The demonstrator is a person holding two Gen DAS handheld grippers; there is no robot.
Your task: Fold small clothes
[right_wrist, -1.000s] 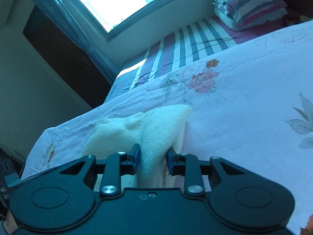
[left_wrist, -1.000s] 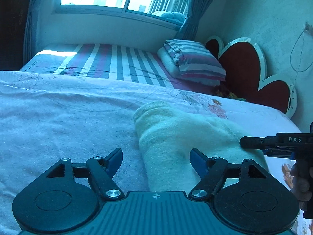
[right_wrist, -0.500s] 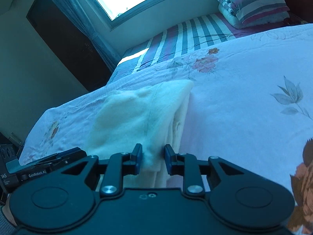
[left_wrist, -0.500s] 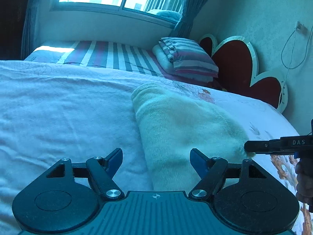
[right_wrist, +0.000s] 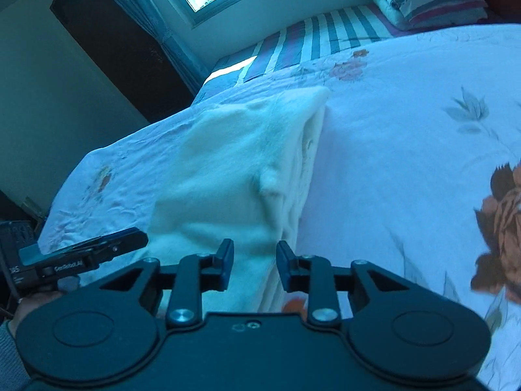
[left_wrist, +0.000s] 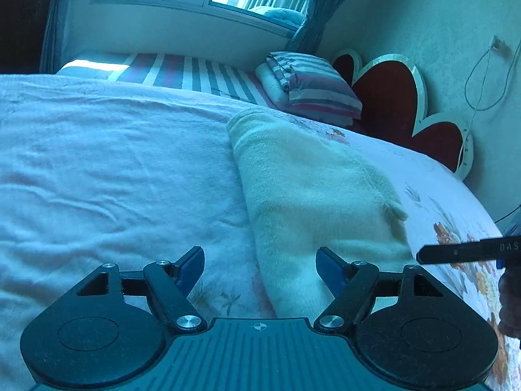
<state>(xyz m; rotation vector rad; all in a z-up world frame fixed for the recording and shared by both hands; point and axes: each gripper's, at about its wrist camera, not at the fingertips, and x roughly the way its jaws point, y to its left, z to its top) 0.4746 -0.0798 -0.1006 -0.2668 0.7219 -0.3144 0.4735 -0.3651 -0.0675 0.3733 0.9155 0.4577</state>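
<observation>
A cream fleecy garment point(left_wrist: 312, 192) lies folded on the pink floral bedsheet point(left_wrist: 114, 169); it also shows in the right wrist view point(right_wrist: 234, 169). My left gripper point(left_wrist: 260, 264) is open and empty, just above the garment's near left edge. My right gripper point(right_wrist: 255, 260) is open, its jaws apart over the garment's near right edge, holding nothing. A small pinched tuft stands up on the cloth point(right_wrist: 270, 182). The right gripper's finger shows at the right edge of the left wrist view point(left_wrist: 469, 252); the left gripper shows at the left of the right wrist view point(right_wrist: 81, 257).
A striped mattress point(left_wrist: 195, 71) and striped folded bedding point(left_wrist: 312, 84) lie beyond the sheet under the window. A red heart-shaped headboard point(left_wrist: 390, 97) stands against the right wall. A dark doorway point(right_wrist: 114, 42) is at the far left.
My right gripper has opened and let go of the garment, which now lies flat. Both grippers have drawn back a little from the cloth.
</observation>
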